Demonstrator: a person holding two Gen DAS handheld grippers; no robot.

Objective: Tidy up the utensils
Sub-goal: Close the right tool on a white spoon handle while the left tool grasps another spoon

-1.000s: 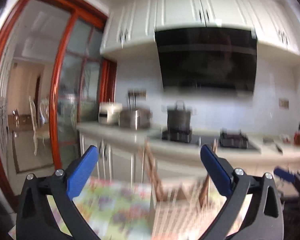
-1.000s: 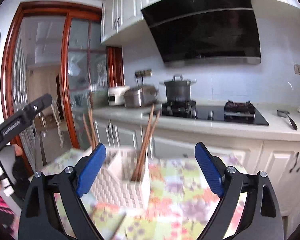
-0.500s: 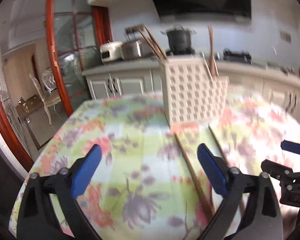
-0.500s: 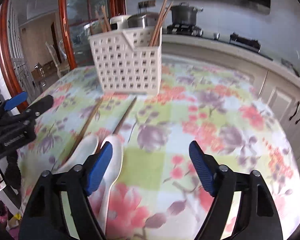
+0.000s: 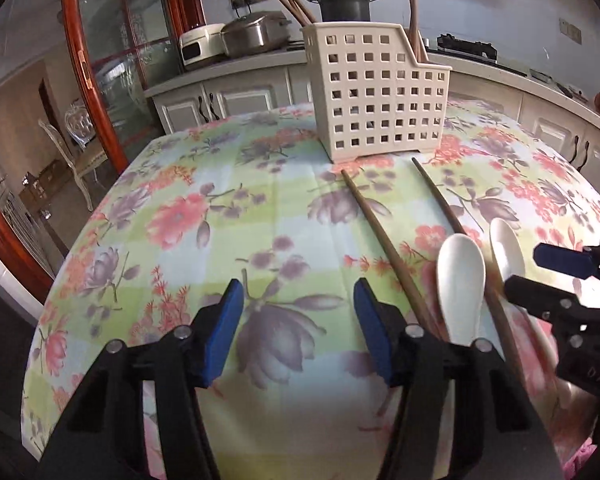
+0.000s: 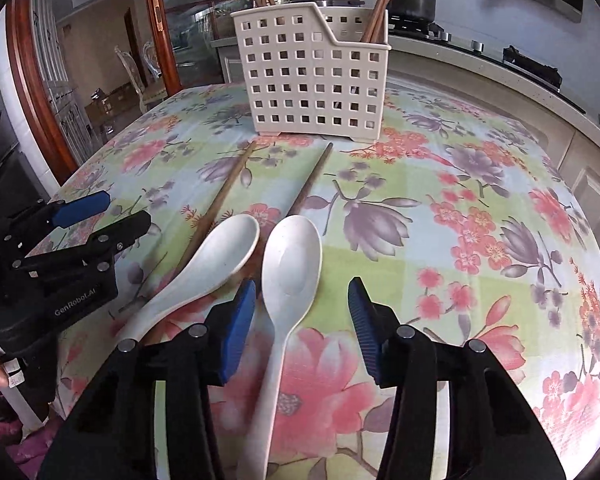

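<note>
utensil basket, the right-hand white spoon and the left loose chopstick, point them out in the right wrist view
utensil basket (image 6: pixel 312 80), right wrist view, on its perforated front wall
right-hand white spoon (image 6: pixel 291 264), right wrist view, in its bowl
left loose chopstick (image 6: pixel 225 192), right wrist view, mid shaft

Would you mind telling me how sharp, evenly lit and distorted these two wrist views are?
Left wrist view: sharp on the basket, tablecloth washed out by glare near the gripper, fisheye bending the table edge. Right wrist view: crisp spoons, dark vignetted corners, counter curved.
</note>
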